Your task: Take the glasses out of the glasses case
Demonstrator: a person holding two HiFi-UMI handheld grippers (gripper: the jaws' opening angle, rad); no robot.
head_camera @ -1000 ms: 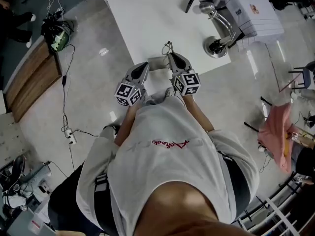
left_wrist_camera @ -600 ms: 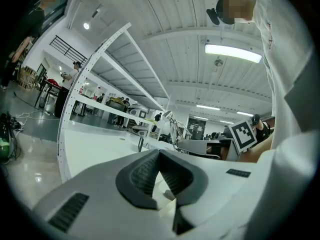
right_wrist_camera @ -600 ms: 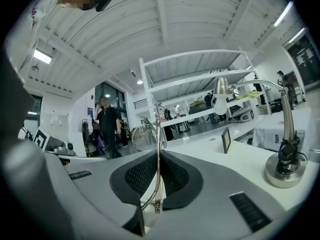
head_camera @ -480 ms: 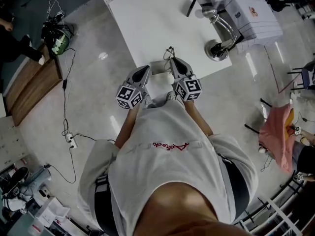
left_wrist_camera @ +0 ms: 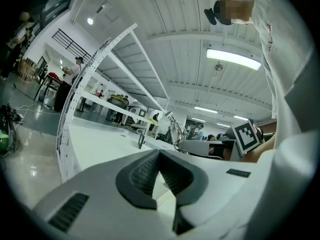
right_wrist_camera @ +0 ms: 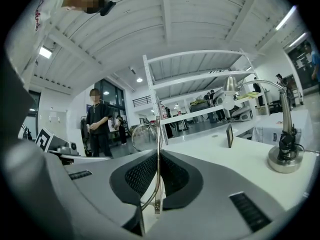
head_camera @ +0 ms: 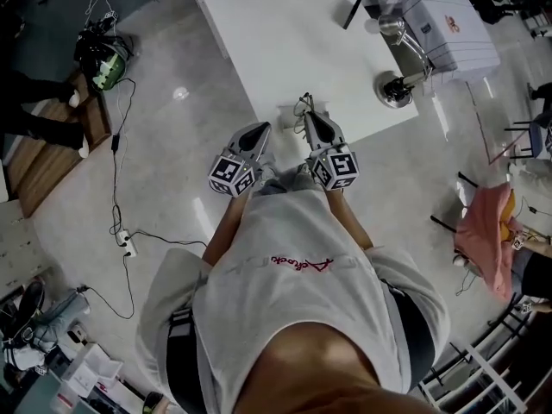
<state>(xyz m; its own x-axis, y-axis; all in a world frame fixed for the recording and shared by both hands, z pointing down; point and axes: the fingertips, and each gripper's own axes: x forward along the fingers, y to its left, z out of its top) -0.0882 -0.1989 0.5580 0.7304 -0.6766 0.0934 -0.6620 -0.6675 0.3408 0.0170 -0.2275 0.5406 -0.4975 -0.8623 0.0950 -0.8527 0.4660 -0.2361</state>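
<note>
My right gripper is shut on thin metal-framed glasses; one temple runs down between its pads and a round lens stands beyond the tips. It hovers level at the front edge of the white table. Just left of it, my left gripper has its tips together with nothing visible between them. A pale grey shape lies at the table edge between the two tips; whether it is the glasses case I cannot tell.
A desk lamp with a round base stands at the table's right. Behind it sit a white box and a small dark upright stand. Cables and a power strip lie on the floor at left. A person stands beyond the table.
Both grippers have drawn back together from over the table to its front edge. The right one still grips the glasses; the left one's jaws look the same.
</note>
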